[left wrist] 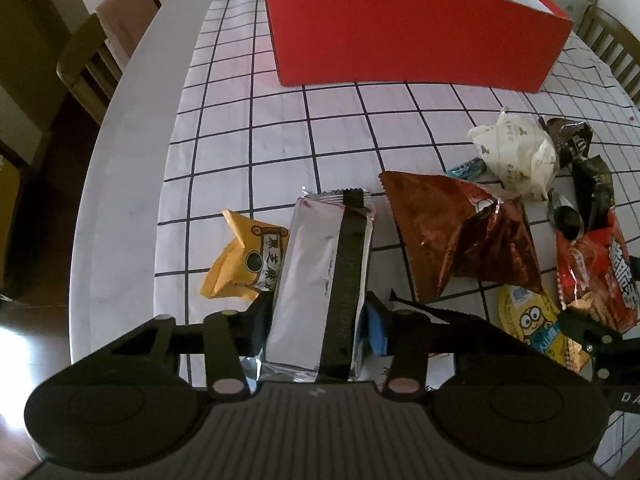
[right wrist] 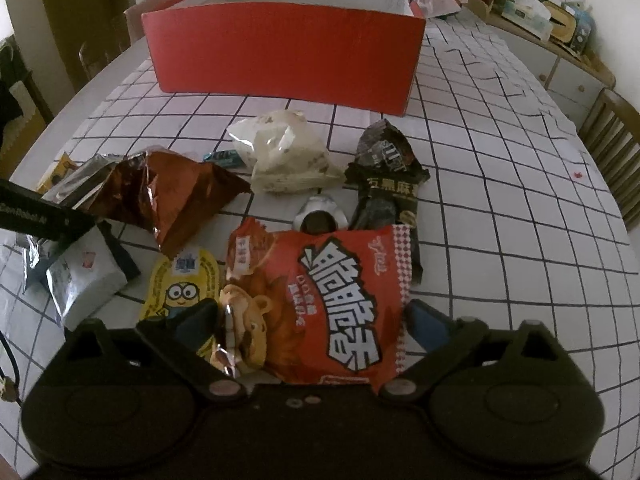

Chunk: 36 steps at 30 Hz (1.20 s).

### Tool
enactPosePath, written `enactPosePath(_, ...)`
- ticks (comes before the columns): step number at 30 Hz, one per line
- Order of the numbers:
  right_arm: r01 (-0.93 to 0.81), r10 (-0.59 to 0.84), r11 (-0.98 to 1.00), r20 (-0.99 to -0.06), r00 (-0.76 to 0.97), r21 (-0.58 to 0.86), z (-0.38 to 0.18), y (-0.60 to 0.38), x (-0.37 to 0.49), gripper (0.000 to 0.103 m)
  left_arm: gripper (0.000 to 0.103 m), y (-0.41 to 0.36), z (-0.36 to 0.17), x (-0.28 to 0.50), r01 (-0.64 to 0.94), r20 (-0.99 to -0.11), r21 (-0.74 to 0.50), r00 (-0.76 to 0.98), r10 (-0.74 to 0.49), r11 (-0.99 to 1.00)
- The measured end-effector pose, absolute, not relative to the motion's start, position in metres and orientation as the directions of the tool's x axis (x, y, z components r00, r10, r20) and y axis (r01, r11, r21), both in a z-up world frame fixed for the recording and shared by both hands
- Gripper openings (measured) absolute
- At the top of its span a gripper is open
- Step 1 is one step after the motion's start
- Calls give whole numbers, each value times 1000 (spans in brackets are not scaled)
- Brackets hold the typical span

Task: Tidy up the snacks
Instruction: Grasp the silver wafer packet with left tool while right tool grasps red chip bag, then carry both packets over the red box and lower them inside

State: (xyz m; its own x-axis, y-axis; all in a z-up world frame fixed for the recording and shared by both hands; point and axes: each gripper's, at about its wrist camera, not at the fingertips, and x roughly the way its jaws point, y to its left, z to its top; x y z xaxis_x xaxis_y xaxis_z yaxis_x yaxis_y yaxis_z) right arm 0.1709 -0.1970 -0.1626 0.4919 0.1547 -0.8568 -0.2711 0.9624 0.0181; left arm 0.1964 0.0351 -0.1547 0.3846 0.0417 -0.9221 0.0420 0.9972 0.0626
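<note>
My left claw (left wrist: 320,320) grips a silver foil snack pack with a black stripe (left wrist: 320,280), blue pads pressed on both its sides. My right claw (right wrist: 312,328) is half open around a red crinkly snack bag with white lettering (right wrist: 332,300); I can't tell whether the pads touch it. Both sit at the near edge of the white grid-cloth table (left wrist: 280,128). A copper foil bag (left wrist: 460,232), a yellow minion pouch (right wrist: 180,284) and a white wrapper (right wrist: 280,156) lie between. The red cardboard box (right wrist: 280,56) stands well behind.
</note>
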Motion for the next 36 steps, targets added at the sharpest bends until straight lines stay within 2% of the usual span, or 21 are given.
enactPosePath(4, -267, 173, 963, -859, 483, 44, -161, -200, 170, 90, 43, 37, -154, 196, 31, -920, 56, 390, 39, 998)
enactPosePath(7, -269, 199, 960, -855, 479, 73, -159, -202, 168, 80, 42, 38, -152, 196, 18, -918, 50, 395, 39, 999)
enactPosePath(20, -247, 234, 962, -830, 507, 120, -130, -213, 149, 80, 42, 43, -123, 171, -37, -896, -10, 445, 8, 999)
enactPosePath(28, -265, 252, 956, -804, 538, 122, -94, -221, 138, 80, 42, 47, -85, 147, -55, -868, -55, 495, -21, 997)
enactPosePath(36, -327, 290, 940, -741, 606, 100, -47, -220, 141, 80, 42, 44, -42, 138, -32, -824, -97, 564, -62, 995)
